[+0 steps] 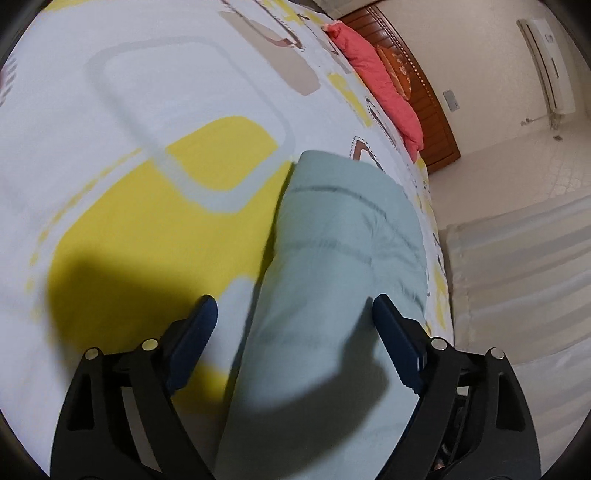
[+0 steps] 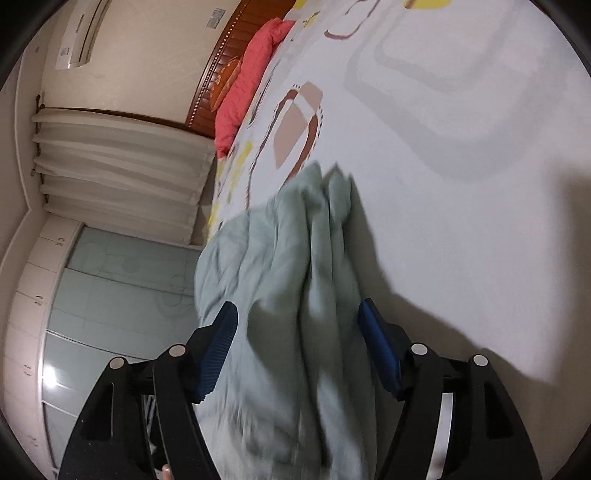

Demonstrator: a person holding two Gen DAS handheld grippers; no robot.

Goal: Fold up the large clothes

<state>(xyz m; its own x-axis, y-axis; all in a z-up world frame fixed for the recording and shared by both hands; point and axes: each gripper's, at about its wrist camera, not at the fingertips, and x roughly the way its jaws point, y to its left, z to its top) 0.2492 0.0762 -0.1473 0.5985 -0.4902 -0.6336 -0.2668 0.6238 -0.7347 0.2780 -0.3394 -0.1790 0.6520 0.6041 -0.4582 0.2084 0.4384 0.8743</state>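
Note:
A pale green garment (image 1: 343, 229) lies as a long folded strip along the bed's right edge, on a white bedsheet (image 1: 147, 92) printed with yellow, grey and brown shapes. My left gripper (image 1: 295, 299) hovers over the strip's near part with its blue pads spread wide, not pressing the cloth. In the right wrist view the same garment (image 2: 295, 236) is bunched in loose ridges near the edge of the bedsheet (image 2: 461, 147). My right gripper (image 2: 297, 303) straddles the ridges, open, with cloth between its pads but not pinched.
A coral pillow (image 1: 380, 85) leans on a wooden headboard (image 1: 432, 107) at the bed's far end. Beyond the bed edge are a white curtain (image 2: 118, 177), glass-fronted wardrobe doors (image 2: 110, 295) and a wall air conditioner (image 2: 85, 33). Bare sheet spreads away from the garment.

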